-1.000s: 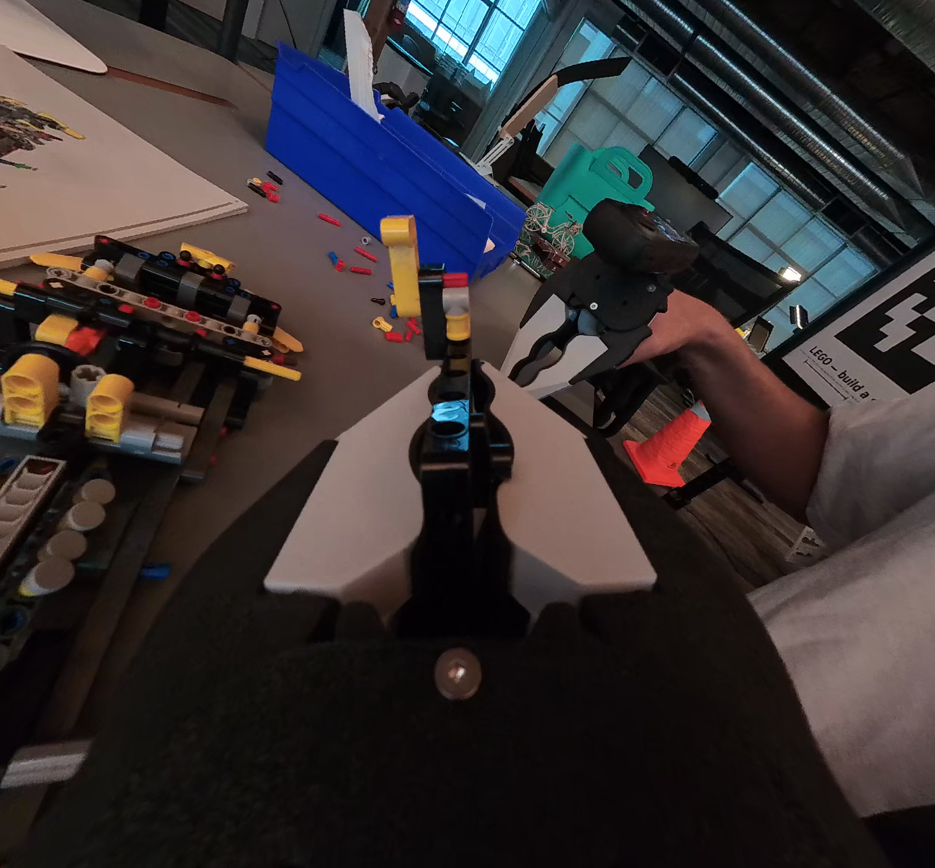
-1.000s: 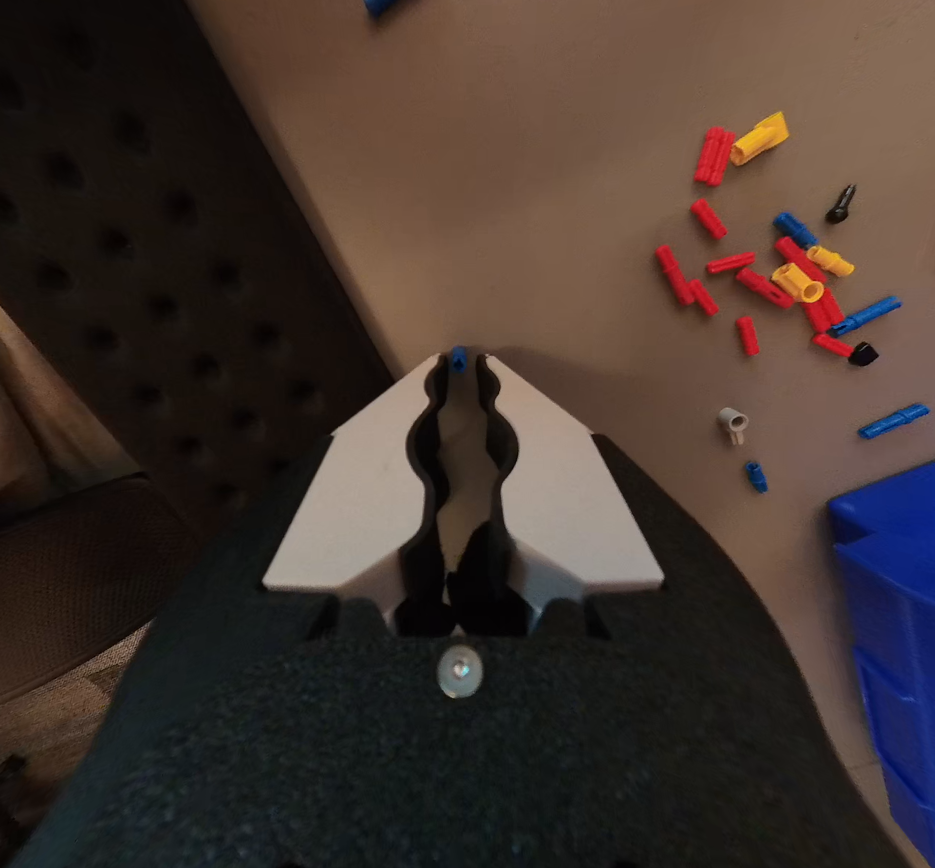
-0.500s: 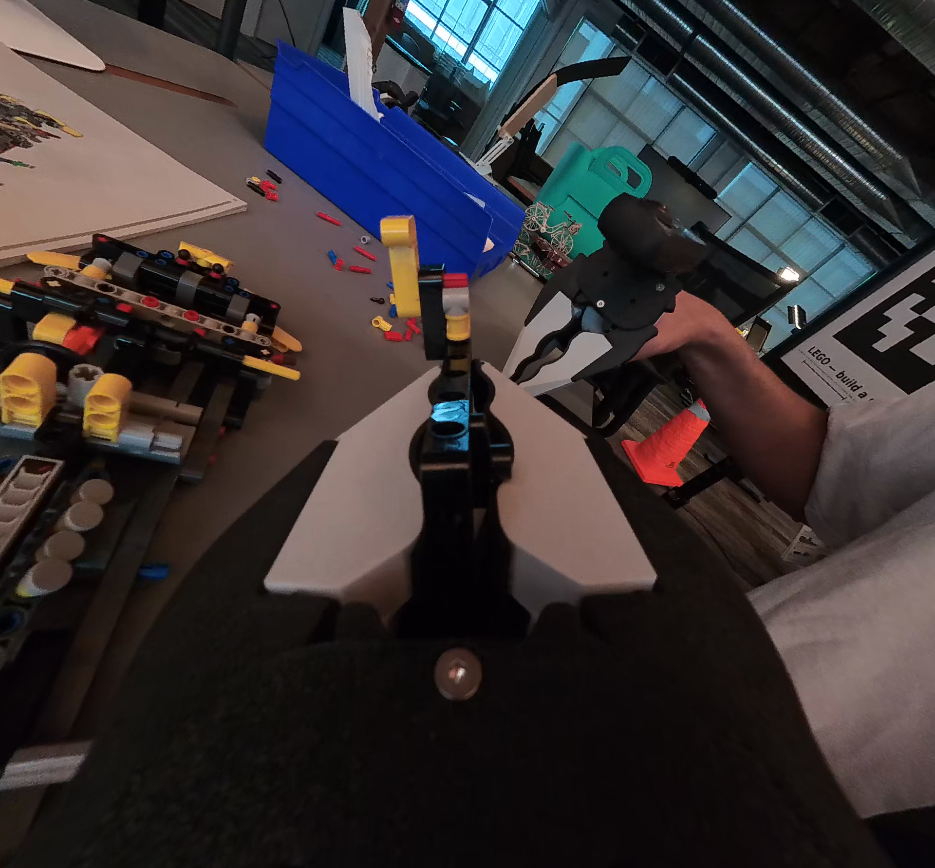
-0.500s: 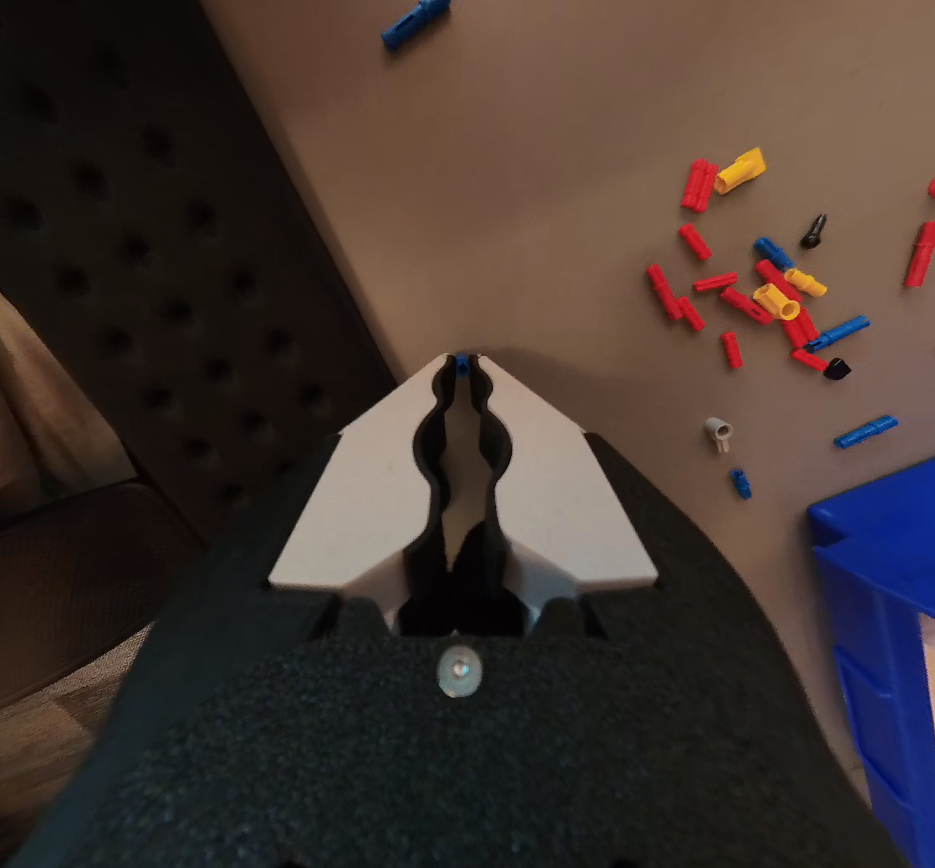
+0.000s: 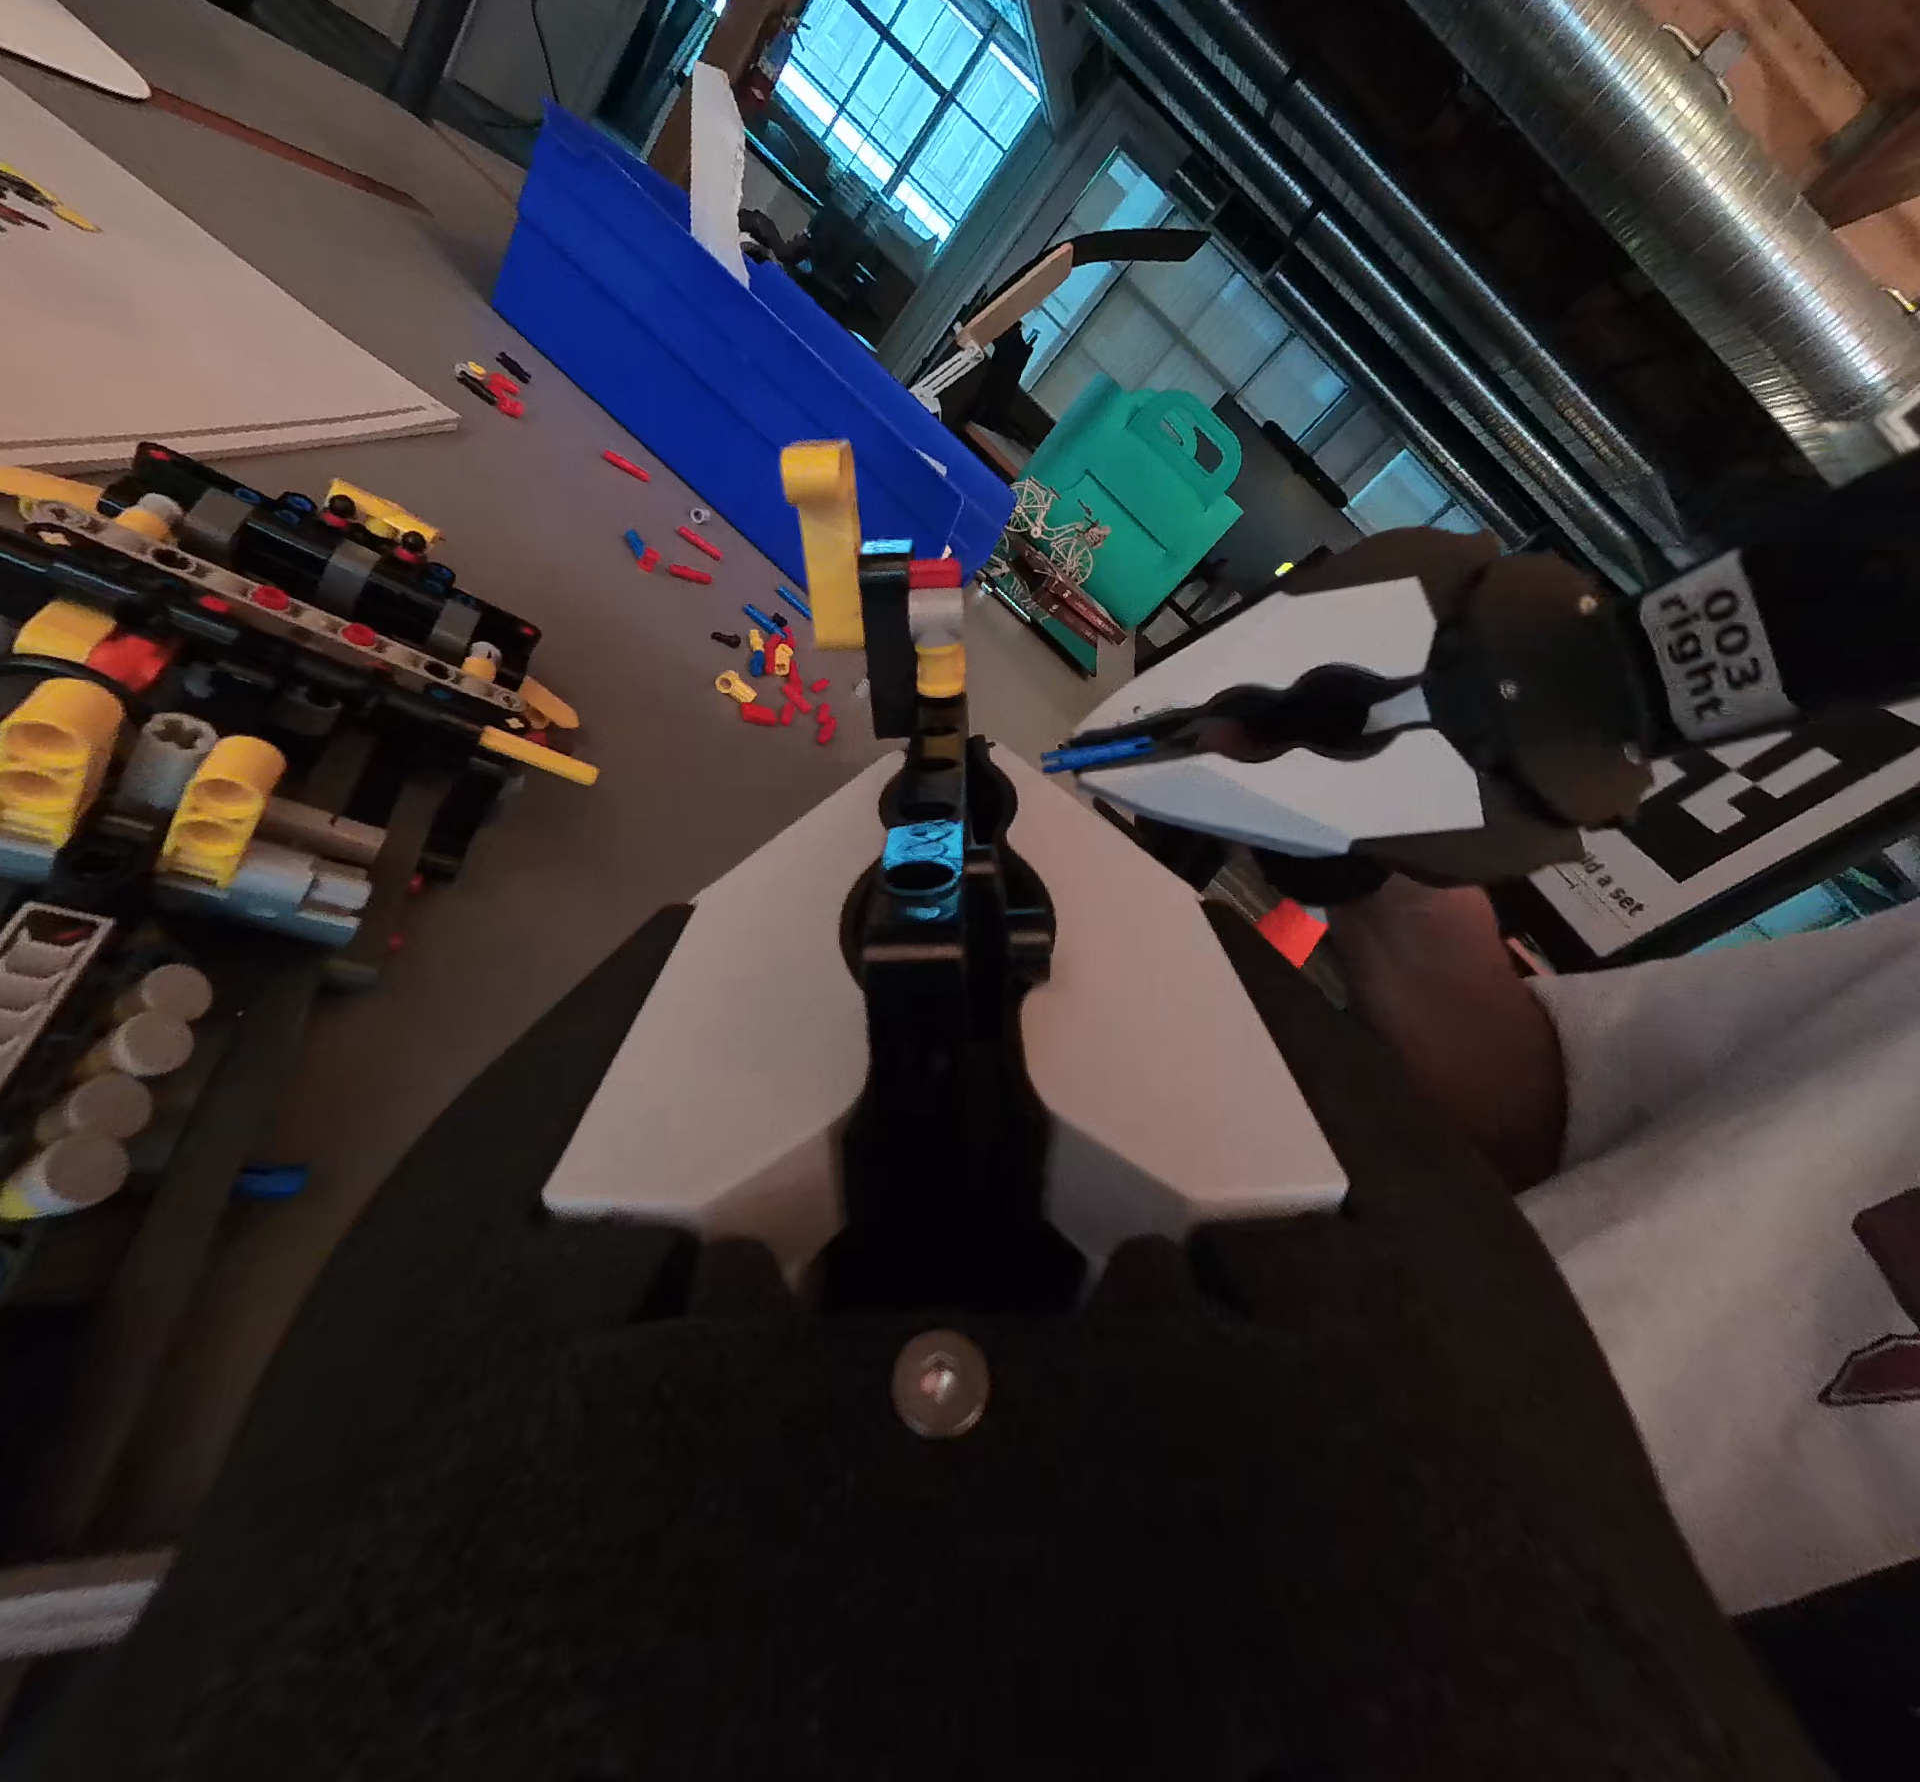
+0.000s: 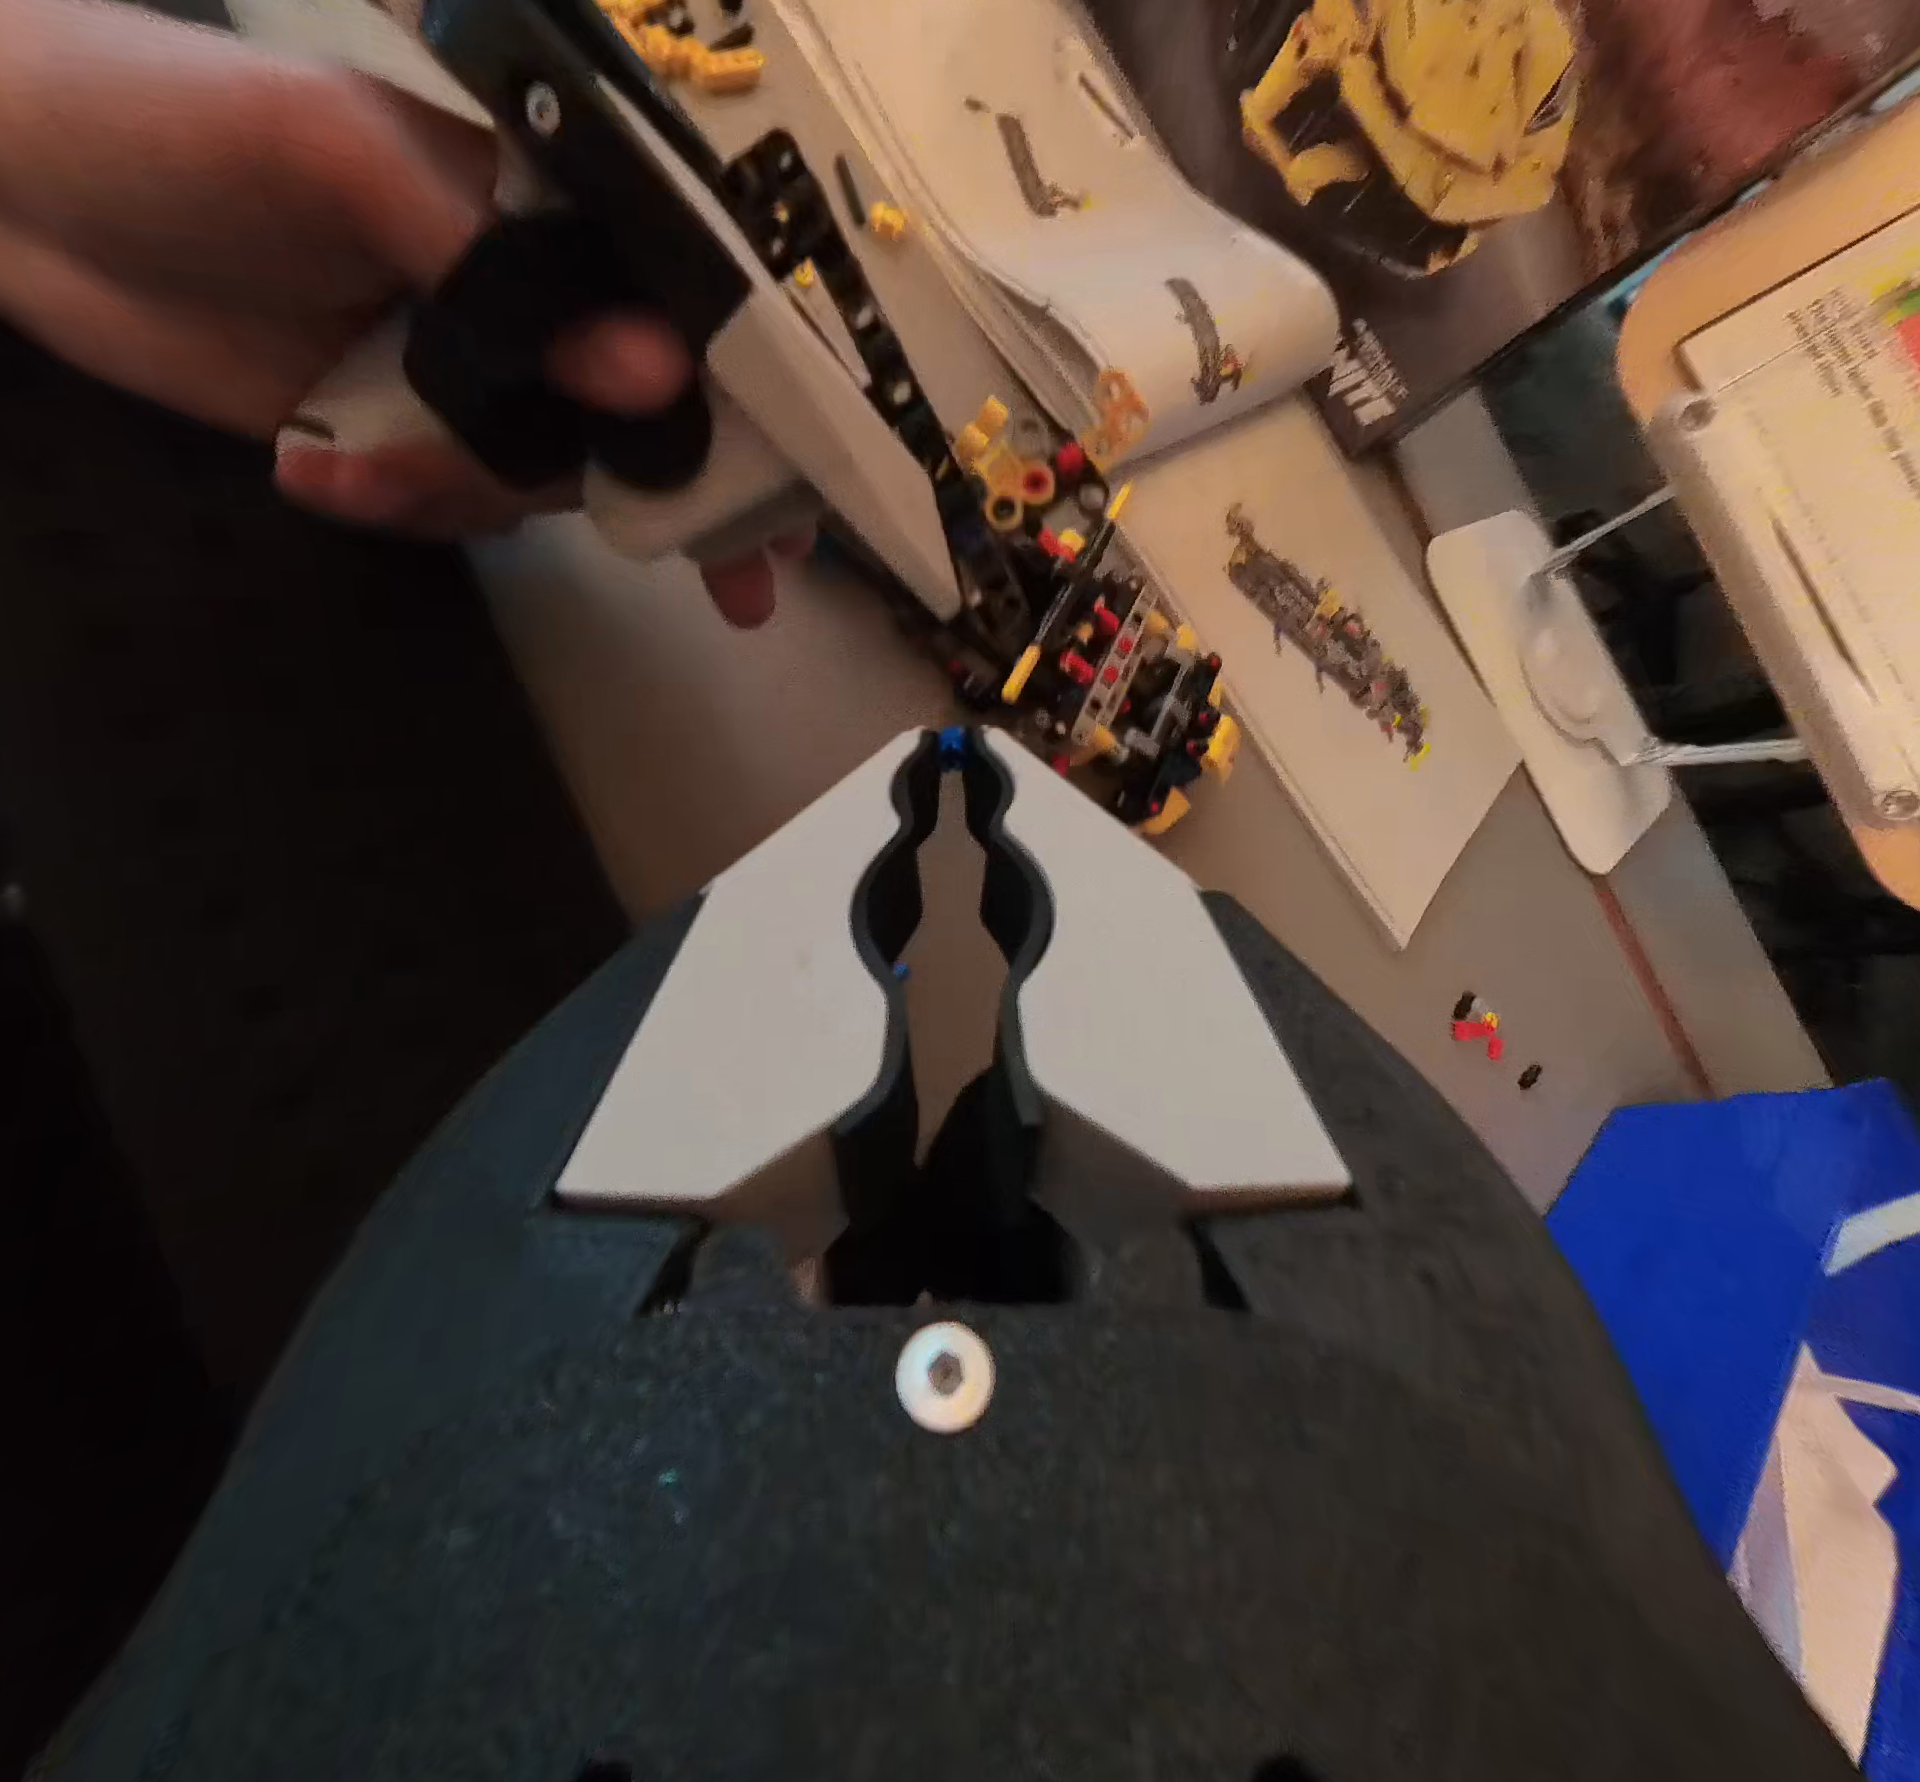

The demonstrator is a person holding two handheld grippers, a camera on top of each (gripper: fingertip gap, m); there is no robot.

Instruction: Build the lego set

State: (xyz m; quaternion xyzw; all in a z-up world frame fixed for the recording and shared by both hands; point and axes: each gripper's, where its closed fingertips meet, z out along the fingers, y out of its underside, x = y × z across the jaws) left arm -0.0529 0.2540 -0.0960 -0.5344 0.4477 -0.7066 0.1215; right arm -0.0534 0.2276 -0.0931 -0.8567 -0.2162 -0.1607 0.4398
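My left gripper [image 5: 935, 768] is shut on a black lego sub-assembly [image 5: 920, 859] that sticks up past its tips, with a yellow beam [image 5: 826, 543] and red and grey parts on top. My right gripper [image 5: 1070, 758] comes in from the right, level with those tips. It is shut on a small blue pin [image 5: 1096, 752] that points at the sub-assembly and stands a little apart from it. In the right wrist view the blue pin [image 6: 951, 743] sits between the tips of my right gripper [image 6: 951, 750]. The left gripper's white finger [image 6: 831, 444] and the black beam [image 6: 862, 319] it holds show at upper left.
A part-built chassis [image 5: 260, 610] lies on the grey table [image 5: 623, 828] at left and also shows in the right wrist view [image 6: 1112, 683]. Loose pins [image 5: 779, 683] lie before a blue bin [image 5: 727, 382]. Instruction sheets [image 6: 1039, 174] and the set's box [image 6: 1403, 49] lie beyond. Only a small space, under 4 cm, lies between the two pairs of fingers.
My right gripper has lifted off the table with the blue pin and swung across, close to the left gripper's sub-assembly. The left gripper has held still.
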